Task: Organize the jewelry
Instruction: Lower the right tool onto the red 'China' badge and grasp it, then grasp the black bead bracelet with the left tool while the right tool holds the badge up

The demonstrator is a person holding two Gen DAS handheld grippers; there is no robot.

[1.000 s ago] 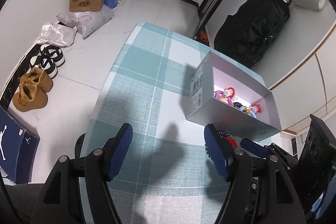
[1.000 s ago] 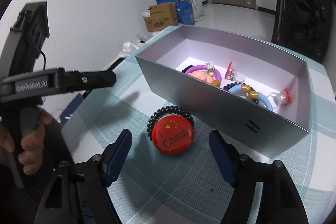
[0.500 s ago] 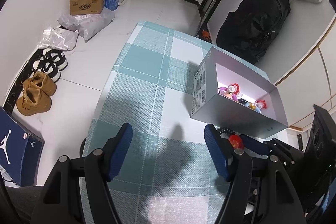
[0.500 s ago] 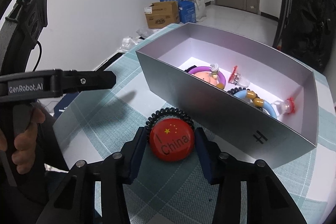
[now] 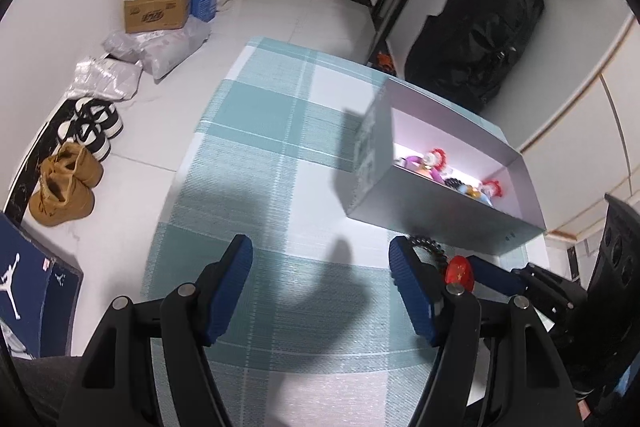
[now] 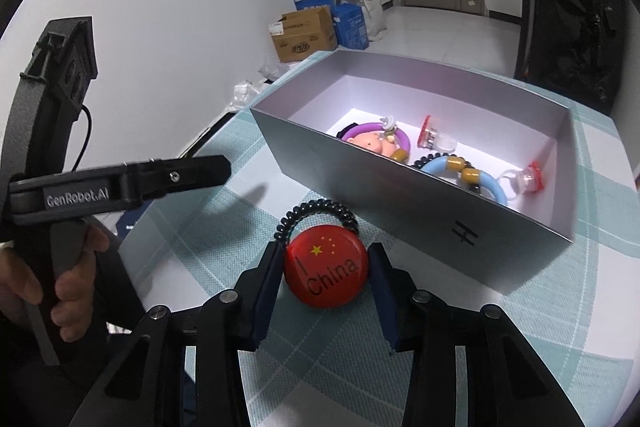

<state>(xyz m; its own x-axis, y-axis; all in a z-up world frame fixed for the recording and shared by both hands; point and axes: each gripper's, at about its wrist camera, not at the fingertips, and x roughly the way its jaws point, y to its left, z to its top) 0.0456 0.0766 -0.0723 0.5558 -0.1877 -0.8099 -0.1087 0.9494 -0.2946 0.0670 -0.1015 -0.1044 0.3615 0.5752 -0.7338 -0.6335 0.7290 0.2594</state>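
Tablecloth (image 6: 224, 243): grey box (image 6: 360, 179) of trinkets (image 6: 460, 171)

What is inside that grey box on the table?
The grey box holds a purple ring with a doll charm, a blue beaded ring and two red-capped clear pieces. Its near wall hides whatever lies along that side.

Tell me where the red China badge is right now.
In the right wrist view the red badge lies on the checked tablecloth, just in front of the grey box, between the right gripper pads, which have just been closing on it.
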